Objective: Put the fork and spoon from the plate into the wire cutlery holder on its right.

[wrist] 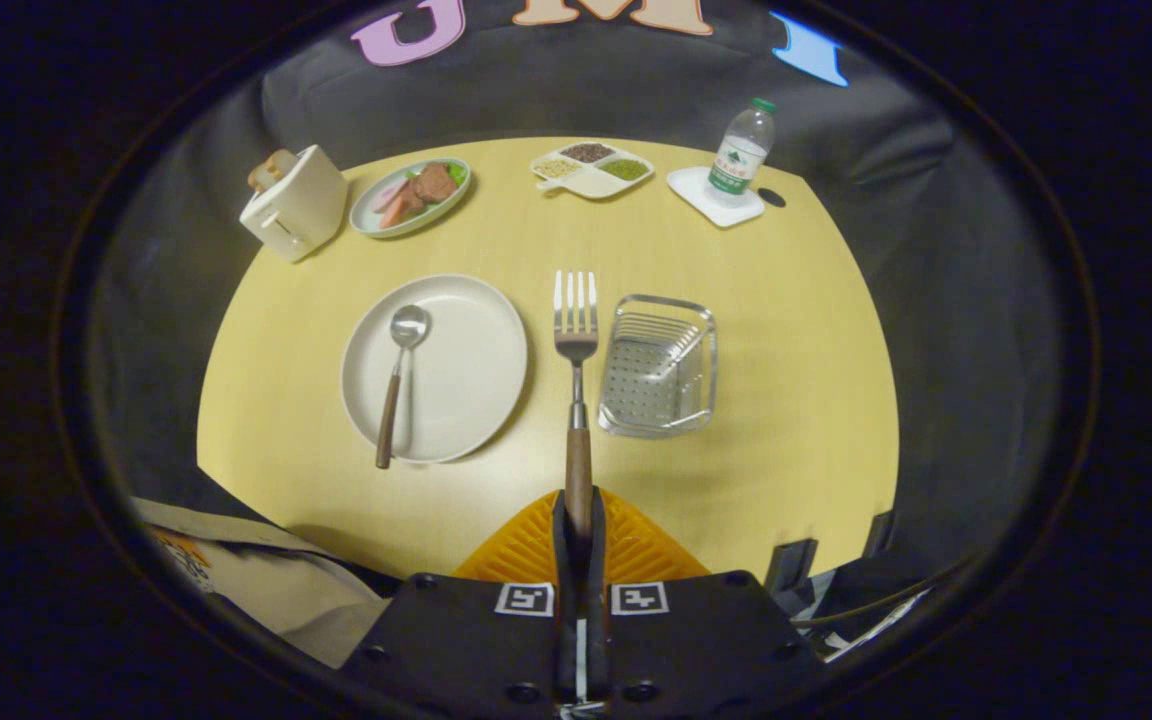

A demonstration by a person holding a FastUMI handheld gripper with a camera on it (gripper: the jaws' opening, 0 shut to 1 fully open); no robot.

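Observation:
My gripper [578, 515] is shut on the wooden handle of the fork [575, 340], holding it up over the table with its tines pointing away from me. The fork hangs between the plate and the wire cutlery holder [660, 366], which stands just right of the tines. On the round cream plate [466, 370], to the left of the fork, lies the spoon [397, 382], bowl at the far end and wooden handle toward me.
On the far side of the yellow round table [786, 400] stand a white toaster with bread [294, 203], a plate of food [411, 196], a divided dish of grains [592, 168] and a water bottle [740, 152] on a white coaster. Cables lie beyond the table's near right edge.

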